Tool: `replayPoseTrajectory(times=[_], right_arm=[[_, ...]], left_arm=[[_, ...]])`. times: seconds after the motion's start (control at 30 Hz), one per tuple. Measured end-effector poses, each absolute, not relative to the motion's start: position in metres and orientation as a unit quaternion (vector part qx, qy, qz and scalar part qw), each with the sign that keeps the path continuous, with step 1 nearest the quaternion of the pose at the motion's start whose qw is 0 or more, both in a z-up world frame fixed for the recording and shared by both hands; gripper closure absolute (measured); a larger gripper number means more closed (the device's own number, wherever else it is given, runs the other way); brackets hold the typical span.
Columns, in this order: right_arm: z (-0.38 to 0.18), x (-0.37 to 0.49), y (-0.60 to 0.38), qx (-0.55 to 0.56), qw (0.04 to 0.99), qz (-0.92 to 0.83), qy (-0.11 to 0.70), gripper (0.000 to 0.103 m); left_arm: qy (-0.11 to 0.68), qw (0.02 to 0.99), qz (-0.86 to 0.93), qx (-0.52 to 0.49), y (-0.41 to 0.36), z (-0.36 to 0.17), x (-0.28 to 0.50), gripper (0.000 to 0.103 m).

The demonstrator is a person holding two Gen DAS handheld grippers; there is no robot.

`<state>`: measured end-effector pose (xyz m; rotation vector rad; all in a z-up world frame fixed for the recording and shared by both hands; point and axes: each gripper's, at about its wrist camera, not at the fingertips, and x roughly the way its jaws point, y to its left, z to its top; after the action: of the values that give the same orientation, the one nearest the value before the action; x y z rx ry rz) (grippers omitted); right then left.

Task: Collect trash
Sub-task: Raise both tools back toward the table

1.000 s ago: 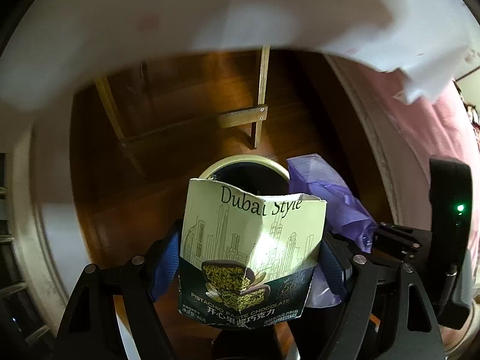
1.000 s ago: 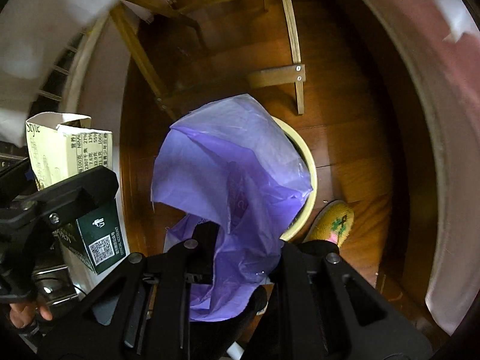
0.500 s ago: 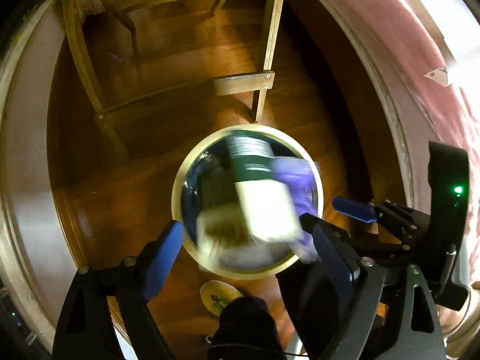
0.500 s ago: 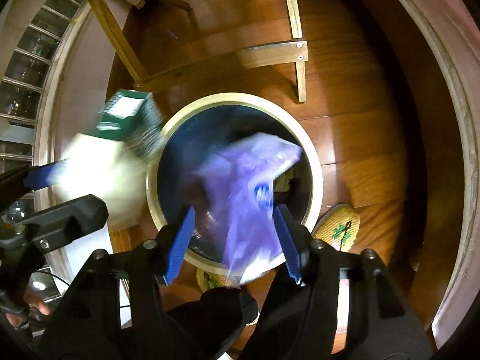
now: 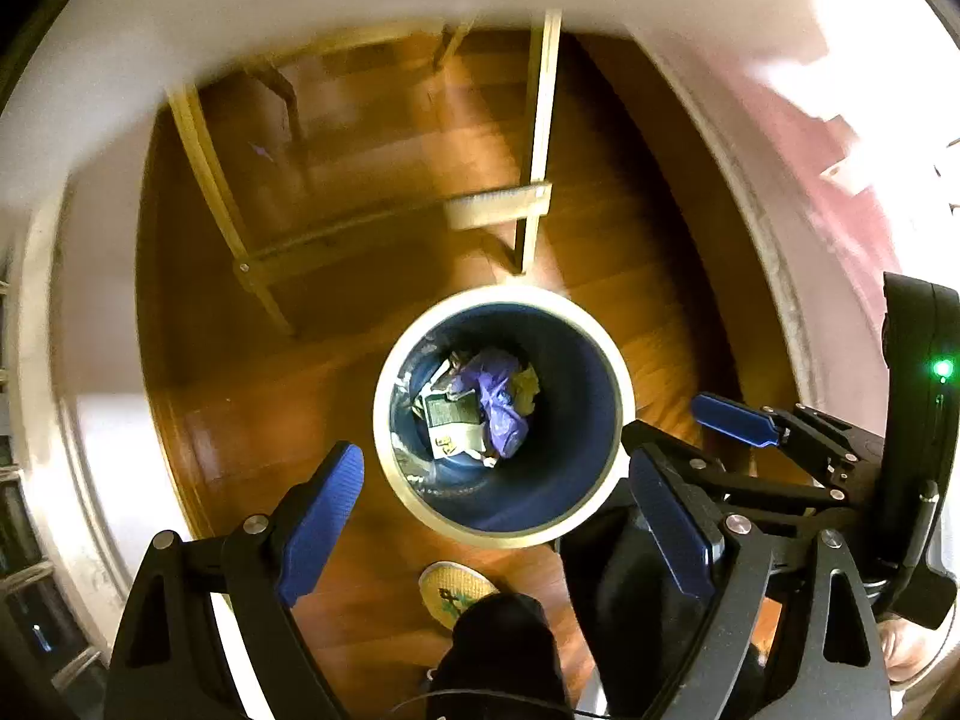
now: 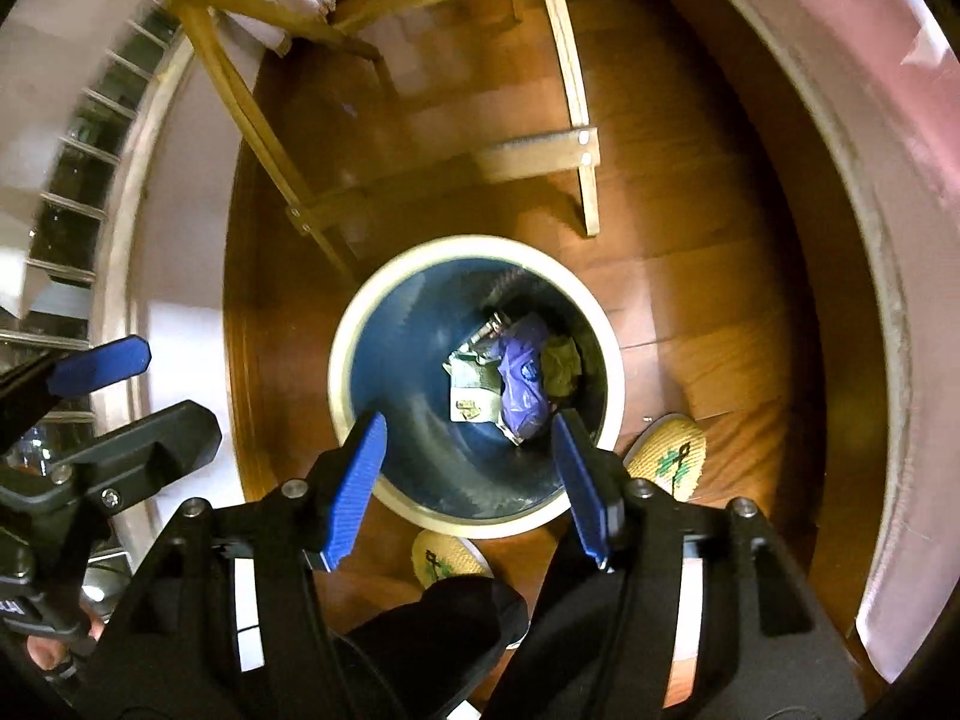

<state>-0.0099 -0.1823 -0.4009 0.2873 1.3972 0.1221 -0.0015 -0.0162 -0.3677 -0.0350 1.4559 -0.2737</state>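
Left wrist view: both claws gape empty over the bin (image 5: 414, 498), the right claw (image 6: 468, 474) widening; lift clear before fetching more.

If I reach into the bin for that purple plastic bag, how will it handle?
The purple plastic bag looks crumpled and thin, so it is probably floppy and light. Its glossy film may slip. It lies deep in the bin among cartons, so it may snag them.
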Motion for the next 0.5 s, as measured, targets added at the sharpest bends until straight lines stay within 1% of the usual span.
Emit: replayPoseTrajectory(times=[0.23, 0.5], right_arm=[[-0.299, -0.016, -0.185, 0.14, 0.781, 0.054, 0.607, 0.048], [-0.169, -0.03, -0.178, 0.148, 0.816, 0.071, 0.555, 0.048]], left_arm=[[0.626, 0.771, -0.118, -0.018, -0.01, -0.263, -0.006, 0.012], [0.555, 0.824, -0.112, -0.016, 0.012, -0.127, -0.015, 0.012]])
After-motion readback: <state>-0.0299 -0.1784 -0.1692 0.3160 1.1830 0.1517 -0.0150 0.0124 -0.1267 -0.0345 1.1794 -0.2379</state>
